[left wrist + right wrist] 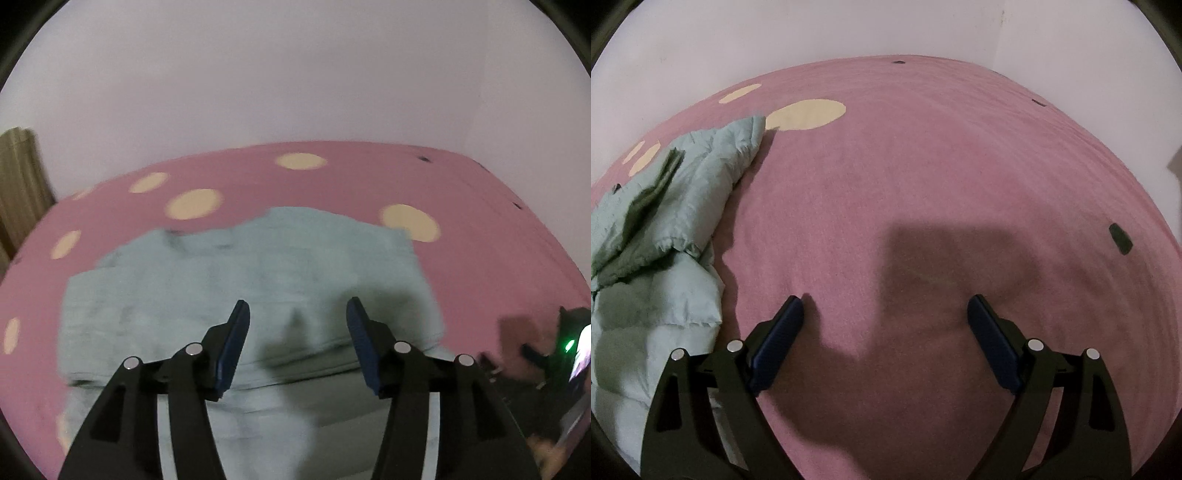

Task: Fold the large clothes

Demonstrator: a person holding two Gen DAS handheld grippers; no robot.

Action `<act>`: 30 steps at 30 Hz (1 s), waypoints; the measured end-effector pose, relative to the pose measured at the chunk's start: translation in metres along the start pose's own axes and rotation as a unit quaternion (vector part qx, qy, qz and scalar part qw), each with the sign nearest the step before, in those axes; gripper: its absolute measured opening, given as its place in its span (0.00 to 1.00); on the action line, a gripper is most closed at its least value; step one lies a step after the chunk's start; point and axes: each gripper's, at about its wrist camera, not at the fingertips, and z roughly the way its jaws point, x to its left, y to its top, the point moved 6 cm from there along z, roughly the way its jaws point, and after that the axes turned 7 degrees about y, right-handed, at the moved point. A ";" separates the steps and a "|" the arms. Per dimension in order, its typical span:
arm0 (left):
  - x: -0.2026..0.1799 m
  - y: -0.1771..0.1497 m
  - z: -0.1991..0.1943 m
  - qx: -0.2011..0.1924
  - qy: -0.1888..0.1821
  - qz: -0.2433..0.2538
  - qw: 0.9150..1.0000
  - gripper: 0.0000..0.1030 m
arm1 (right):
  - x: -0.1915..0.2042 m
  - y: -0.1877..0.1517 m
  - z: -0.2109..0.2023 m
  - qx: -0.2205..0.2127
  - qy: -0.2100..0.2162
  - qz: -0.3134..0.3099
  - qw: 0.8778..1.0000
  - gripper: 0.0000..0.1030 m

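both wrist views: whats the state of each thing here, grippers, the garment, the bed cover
left gripper: open, nothing between its pads, over the garment
right gripper: open wide, empty, over bare cover
light green garment: partly folded in layers, lying on the cover, not gripped
pink spotted bed cover: spread flat, garment resting on it

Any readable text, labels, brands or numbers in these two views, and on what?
None can be read.
Device with a green light at the right edge of the left view: bright screen, too blurred to read.
Pale green garment: no print or label visible.
Pink spotted cover: spots only, no writing.
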 end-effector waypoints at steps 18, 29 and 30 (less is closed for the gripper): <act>0.248 -0.059 0.041 0.062 0.154 -0.139 0.976 0.54 | 0.195 0.067 0.023 0.058 0.146 -0.047 0.987 0.54; 0.222 -0.058 0.086 0.077 0.153 -0.078 0.982 0.60 | 0.181 0.057 0.040 0.086 0.141 -0.047 0.985 0.05; 0.222 -0.062 0.093 0.090 0.154 -0.076 0.981 0.60 | 0.179 0.053 0.045 0.092 0.138 -0.049 0.985 0.05</act>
